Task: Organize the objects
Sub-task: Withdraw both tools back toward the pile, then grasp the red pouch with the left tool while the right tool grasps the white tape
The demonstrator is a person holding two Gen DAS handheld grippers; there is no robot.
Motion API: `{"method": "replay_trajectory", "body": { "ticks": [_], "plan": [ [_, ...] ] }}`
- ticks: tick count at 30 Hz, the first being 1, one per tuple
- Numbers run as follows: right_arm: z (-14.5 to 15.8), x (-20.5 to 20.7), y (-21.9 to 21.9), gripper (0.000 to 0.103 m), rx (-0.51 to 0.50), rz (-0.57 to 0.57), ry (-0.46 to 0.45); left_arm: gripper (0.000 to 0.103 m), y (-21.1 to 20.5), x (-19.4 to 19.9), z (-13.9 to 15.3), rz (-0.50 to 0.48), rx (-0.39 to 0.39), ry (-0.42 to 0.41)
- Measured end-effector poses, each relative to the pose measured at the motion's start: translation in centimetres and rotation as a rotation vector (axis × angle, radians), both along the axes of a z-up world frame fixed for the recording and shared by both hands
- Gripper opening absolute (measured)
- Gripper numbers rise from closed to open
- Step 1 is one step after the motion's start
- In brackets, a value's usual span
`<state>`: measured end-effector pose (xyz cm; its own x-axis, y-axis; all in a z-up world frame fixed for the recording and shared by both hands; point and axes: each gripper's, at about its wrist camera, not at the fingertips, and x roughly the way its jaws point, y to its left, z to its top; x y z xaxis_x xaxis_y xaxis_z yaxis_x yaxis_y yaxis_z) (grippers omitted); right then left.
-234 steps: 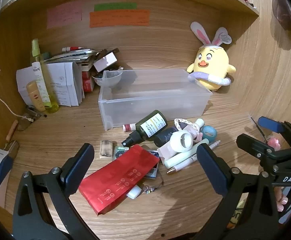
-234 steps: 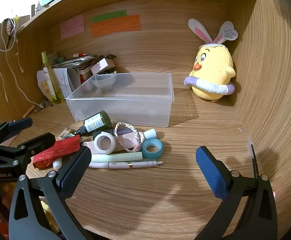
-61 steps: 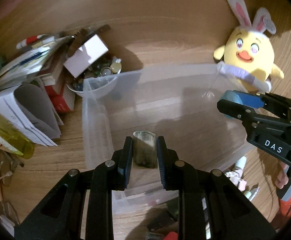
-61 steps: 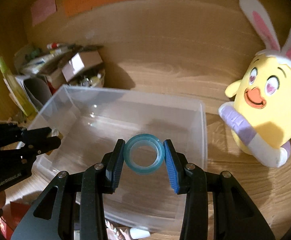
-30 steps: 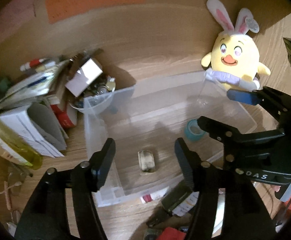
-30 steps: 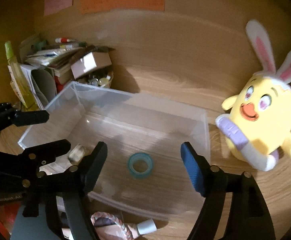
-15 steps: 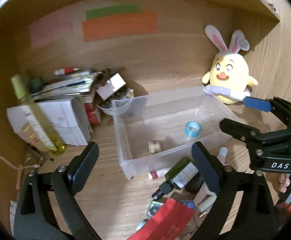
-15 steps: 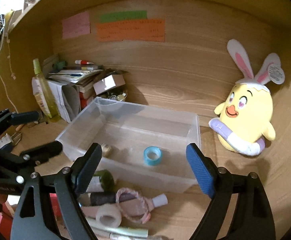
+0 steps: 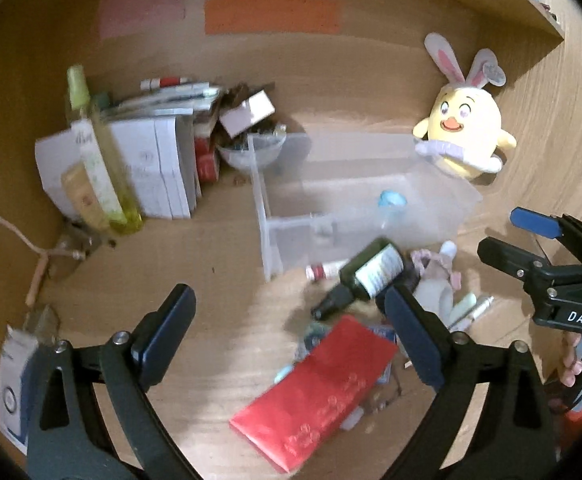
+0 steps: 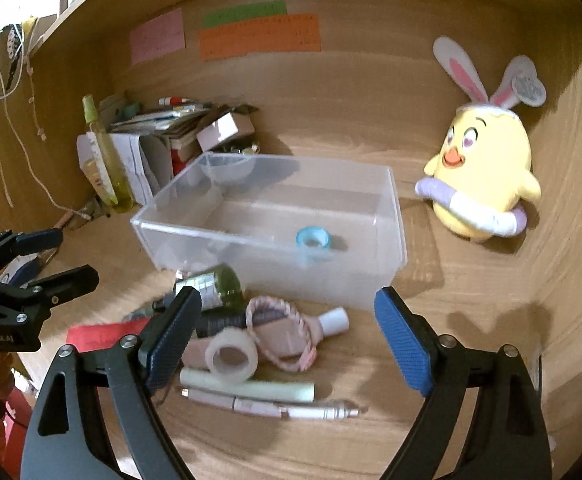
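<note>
Wooden tabletop (image 10: 451, 420) carries clear plastic bin (image 10: 391, 216); blue tape roll (image 10: 313, 238) lies inside it. Red packet (image 9: 315, 392), green bottle (image 9: 371, 270), white tape roll (image 10: 233, 360) lie in clutter just before bin. Left tool (image 9: 291, 332) wide, empty. Right tool (image 10: 287, 338) wide, empty.

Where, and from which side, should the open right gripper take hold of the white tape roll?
Grip the tape roll across its outer rim, coming from above with fingers straddling its width. It lies tilted on the pile with its hole facing the camera, so the curved rim is exposed.
</note>
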<state>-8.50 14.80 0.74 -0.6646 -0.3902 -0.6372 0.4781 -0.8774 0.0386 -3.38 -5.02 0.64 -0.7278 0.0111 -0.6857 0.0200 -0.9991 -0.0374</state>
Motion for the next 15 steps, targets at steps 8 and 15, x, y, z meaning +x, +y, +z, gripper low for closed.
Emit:
{"method": "replay_trajectory", "body": {
  "ticks": [8, 15],
  "plan": [
    [-2.3, 0.9, 0.3, 0.087, -0.006, -0.003, -0.06, 0.097, -0.2, 1.4, -3.4, -0.02, 0.053, -0.077],
    [-4.3, 1.3, -0.3, 0.086, -0.005, 0.009, -0.109, 0.097, -0.3, 2.5, -5.7, -0.058, 0.062, -0.146]
  ]
}}
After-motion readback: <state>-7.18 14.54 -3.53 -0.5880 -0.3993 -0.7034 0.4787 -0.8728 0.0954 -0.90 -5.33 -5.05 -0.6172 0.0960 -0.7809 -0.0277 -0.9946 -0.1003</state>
